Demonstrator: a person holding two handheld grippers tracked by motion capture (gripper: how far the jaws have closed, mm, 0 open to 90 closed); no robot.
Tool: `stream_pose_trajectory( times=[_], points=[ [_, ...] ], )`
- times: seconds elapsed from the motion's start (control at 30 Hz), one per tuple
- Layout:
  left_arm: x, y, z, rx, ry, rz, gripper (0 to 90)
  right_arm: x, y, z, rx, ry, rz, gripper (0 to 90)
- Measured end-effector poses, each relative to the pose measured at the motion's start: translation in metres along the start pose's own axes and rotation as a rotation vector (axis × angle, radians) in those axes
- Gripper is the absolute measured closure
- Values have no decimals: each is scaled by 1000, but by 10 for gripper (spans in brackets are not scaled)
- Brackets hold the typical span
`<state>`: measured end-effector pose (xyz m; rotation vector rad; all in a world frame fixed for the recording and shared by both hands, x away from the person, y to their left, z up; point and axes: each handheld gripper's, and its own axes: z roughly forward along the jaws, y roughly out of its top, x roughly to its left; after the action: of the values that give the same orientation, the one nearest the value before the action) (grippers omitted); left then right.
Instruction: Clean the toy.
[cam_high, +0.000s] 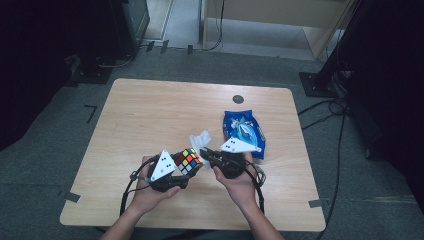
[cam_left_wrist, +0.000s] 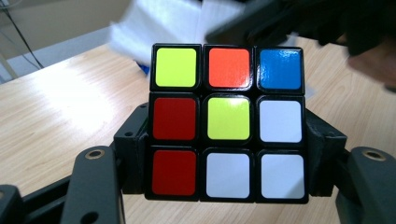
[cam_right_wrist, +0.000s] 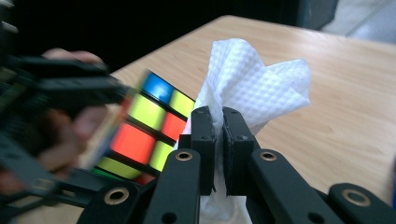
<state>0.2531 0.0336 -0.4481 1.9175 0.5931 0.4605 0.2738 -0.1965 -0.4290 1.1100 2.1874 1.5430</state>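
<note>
A scrambled colour cube (cam_high: 188, 161) is held off the wooden table (cam_high: 150, 115) near its front, with my left gripper (cam_high: 184, 170) shut on its two sides. In the left gripper view the cube (cam_left_wrist: 228, 126) sits between the jaws, showing yellow, orange, blue, red and white squares. My right gripper (cam_high: 206, 152) is shut on a white paper tissue (cam_high: 199, 140), just right of the cube. In the right gripper view the tissue (cam_right_wrist: 252, 88) bunches up above the closed fingertips (cam_right_wrist: 204, 130), with the cube (cam_right_wrist: 149, 130) close at the left.
A blue packet (cam_high: 243, 131) lies on the table behind my right hand. A small dark round disc (cam_high: 238, 99) sits near the far edge. Cables trail from both grippers over the front edge. Dark stands and cables surround the table.
</note>
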Motion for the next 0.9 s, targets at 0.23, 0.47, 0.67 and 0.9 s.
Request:
stream_pose_trajectory(
  times=[0.23,0.47,0.67,0.9],
  points=[
    [4,1,-4,-19,-4,-8,339,-13,-9,7,49,-42,20,858],
    [4,-2,0,2,1,-6,339,-1,7,-12,-47,0,6,858],
    [0,-4,4,17,-5,1,339,22,20,-23,-91,70,-38,856],
    [-1,-3,2,2,-4,17,339,21,11,-11,-63,78,-23,856]
  ],
)
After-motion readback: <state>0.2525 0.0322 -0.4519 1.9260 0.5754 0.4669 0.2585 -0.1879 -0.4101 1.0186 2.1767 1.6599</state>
